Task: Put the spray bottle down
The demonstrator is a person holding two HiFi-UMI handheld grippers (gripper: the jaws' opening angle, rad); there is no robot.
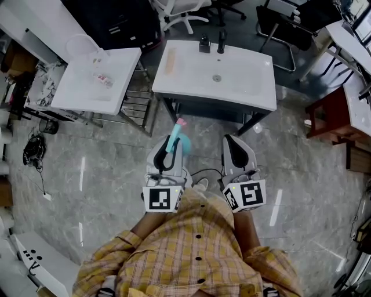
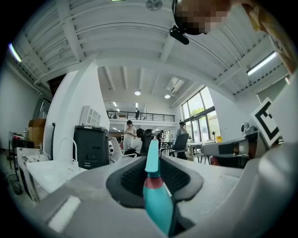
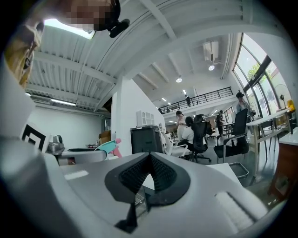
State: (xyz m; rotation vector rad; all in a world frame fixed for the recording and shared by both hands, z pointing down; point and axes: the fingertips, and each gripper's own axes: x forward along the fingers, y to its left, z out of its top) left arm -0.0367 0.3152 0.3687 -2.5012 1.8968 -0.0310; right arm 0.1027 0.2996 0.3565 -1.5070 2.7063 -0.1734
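A teal spray bottle with a pink nozzle tip is clamped in my left gripper, held level above the floor in front of the person. In the left gripper view the bottle's teal body fills the gap between the dark pads, and its nozzle points ahead. My right gripper hangs beside it, shut, with nothing in it. From the right gripper view the spray head shows off to the left. Both grippers are short of the white table ahead.
On the white table lie a wooden strip and two small black items at its far edge. A second white table with clear containers stands to the left. Office chairs are behind, and a brown cabinet is at the right.
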